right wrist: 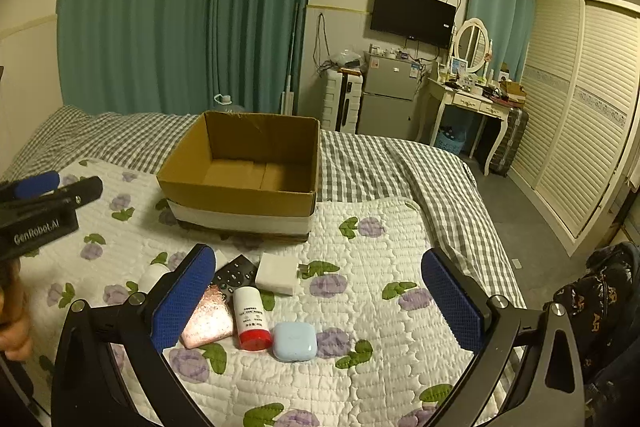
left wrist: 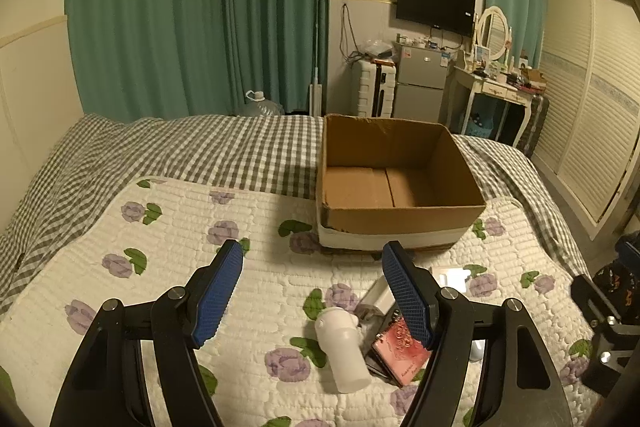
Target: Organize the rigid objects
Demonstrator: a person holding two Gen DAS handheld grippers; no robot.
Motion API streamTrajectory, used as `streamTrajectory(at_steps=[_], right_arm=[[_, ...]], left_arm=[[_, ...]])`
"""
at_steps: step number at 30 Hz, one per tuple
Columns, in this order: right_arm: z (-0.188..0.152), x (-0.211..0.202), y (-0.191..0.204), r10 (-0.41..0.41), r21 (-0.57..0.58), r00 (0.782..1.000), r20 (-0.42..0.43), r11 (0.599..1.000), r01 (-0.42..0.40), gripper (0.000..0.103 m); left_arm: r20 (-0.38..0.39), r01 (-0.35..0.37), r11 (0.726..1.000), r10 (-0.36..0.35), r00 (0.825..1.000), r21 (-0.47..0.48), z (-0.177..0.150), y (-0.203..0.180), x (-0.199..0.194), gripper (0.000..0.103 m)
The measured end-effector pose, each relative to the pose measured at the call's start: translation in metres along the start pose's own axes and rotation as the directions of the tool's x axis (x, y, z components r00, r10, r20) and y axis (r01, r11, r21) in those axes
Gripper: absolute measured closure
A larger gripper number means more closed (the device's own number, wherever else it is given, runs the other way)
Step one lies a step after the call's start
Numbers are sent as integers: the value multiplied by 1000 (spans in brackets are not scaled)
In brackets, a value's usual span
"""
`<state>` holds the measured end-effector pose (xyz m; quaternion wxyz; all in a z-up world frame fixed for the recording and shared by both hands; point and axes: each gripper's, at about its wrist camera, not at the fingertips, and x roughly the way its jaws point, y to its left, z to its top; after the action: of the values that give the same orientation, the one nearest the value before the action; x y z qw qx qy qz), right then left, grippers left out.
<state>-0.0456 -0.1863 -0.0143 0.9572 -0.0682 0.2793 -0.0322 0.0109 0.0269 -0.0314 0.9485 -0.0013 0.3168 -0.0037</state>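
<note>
An open, empty cardboard box (left wrist: 400,223) (right wrist: 240,199) stands on the floral quilt. In front of it lie small objects: a white bottle (left wrist: 344,355), a white charger (left wrist: 378,297) (right wrist: 277,273), a pink glittery box (left wrist: 400,351) (right wrist: 206,319), a black remote (right wrist: 236,273), a red-capped white tube (right wrist: 251,319) and a light blue earbud case (right wrist: 295,341). My left gripper (left wrist: 312,291) is open and empty, above the quilt just left of the pile. My right gripper (right wrist: 320,303) is open and empty, hovering over the tube and the case.
The bed has a grey checked sheet (right wrist: 380,163) beyond the quilt (left wrist: 180,227). Green curtains, a fridge (right wrist: 386,99), a dressing table (right wrist: 472,103) and a louvred wardrobe (right wrist: 580,131) stand around the room. The left gripper's body shows at the right wrist view's left edge (right wrist: 44,211).
</note>
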Motion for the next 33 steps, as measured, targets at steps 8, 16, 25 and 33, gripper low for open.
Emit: streamTrajectory(at_steps=[8, 16, 25, 33], right_arm=[[-15, 9, -8, -26, -18, 1000, -12, 999, 26, 0], [-49, 37, -6, -11, -66, 993, -119, 998, 3, 0], [-75, 78, -3, 19, -58, 973, -229, 998, -33, 0], [-98, 111, 9, 11, -91, 940, -341, 995, -45, 0]], left_arm=[[-62, -3, 1000, 2, 998, -21, -12, 12, 20, 28], [-181, 25, 1000, -22, 983, 13, -43, -4, 55, 28], [-303, 12, 1000, -4, 953, 25, -75, -13, 94, 28], [-366, -4, 1000, 1, 931, -7, -92, -9, 124, 28]])
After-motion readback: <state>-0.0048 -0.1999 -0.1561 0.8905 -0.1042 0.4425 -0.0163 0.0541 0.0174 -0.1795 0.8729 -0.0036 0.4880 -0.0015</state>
